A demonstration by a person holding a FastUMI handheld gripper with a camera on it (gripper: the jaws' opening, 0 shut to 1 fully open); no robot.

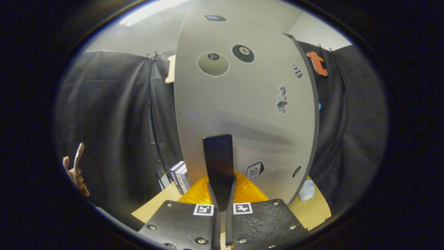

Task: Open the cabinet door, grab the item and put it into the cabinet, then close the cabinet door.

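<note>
Right ahead of the claw (222, 194) stands the grey cabinet door (242, 104), stickers all over it. Fingers are clenched together, nothing gripped, tips nearly against the panel. It looks like the door step, opening or closing, hard to call. An orange item (249, 192) sits on the desk (312, 211) just beyond the fingers. Next move needs purchase on the door's right edge. Claw points level, straight on.
</note>
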